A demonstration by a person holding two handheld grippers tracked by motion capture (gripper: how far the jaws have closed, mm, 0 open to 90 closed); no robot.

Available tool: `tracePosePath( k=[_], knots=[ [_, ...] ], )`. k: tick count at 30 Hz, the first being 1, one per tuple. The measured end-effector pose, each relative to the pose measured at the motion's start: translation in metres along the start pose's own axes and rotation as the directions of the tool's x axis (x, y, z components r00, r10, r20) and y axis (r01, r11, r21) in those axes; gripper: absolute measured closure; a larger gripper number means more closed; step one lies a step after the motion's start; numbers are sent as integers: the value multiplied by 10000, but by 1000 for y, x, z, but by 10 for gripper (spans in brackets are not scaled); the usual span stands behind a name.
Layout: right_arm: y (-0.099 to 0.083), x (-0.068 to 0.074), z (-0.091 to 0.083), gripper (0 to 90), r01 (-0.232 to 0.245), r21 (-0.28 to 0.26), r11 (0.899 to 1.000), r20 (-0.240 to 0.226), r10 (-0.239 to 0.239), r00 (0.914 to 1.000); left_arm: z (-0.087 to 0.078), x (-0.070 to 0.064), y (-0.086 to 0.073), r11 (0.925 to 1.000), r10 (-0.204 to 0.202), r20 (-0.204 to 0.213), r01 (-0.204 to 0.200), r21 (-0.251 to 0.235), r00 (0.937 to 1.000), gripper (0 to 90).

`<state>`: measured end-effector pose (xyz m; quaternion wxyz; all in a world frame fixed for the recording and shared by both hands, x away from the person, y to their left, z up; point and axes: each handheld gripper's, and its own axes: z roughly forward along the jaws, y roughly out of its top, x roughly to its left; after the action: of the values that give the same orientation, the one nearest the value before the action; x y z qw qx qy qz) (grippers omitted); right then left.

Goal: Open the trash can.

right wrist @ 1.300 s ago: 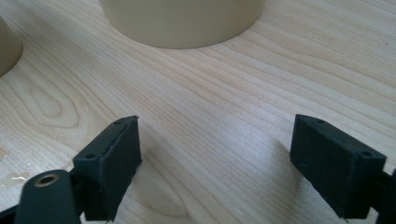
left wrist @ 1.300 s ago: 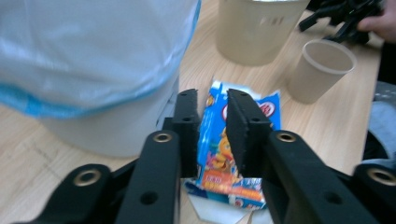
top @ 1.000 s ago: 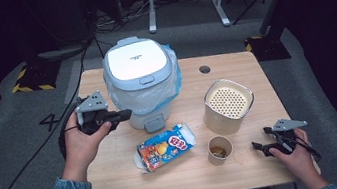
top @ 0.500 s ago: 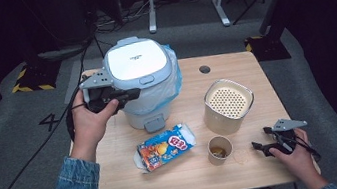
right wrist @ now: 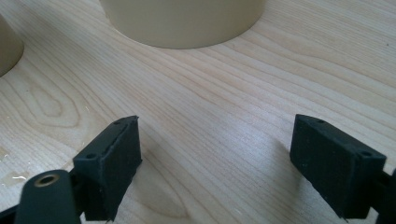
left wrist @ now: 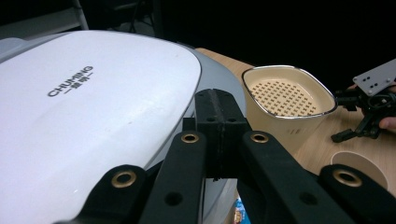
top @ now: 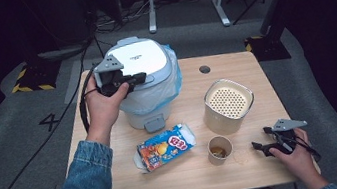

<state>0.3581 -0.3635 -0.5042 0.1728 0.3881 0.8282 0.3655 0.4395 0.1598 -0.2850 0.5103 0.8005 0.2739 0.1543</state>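
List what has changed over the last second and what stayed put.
The left gripper moved up and forward from beside the rice cooker to its lid edge, jaws shut on nothing. The right gripper stayed open by the paper cup; the snack packet and perforated container have not moved.

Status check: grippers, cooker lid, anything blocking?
Left gripper shut, at cooker lid edge. Right gripper open, low over table. Lid down. Nothing blocking.

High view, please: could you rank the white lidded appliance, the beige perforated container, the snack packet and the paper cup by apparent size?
1. white lidded appliance
2. beige perforated container and snack packet, too alike to rank
3. paper cup
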Motion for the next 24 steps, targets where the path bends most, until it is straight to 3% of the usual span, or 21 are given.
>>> tracePosePath(
  k=[13,24],
  knots=[
    [0,0,0,170,7,1,10000,3,-7,10000,6,-10,6,9974,360,-494,-329,635,9981,900],
    [0,0,0,170,5,2,10000,0,-5,10000,6,-9,4,9986,65,-355,-46,528,9993,899]
  ],
)
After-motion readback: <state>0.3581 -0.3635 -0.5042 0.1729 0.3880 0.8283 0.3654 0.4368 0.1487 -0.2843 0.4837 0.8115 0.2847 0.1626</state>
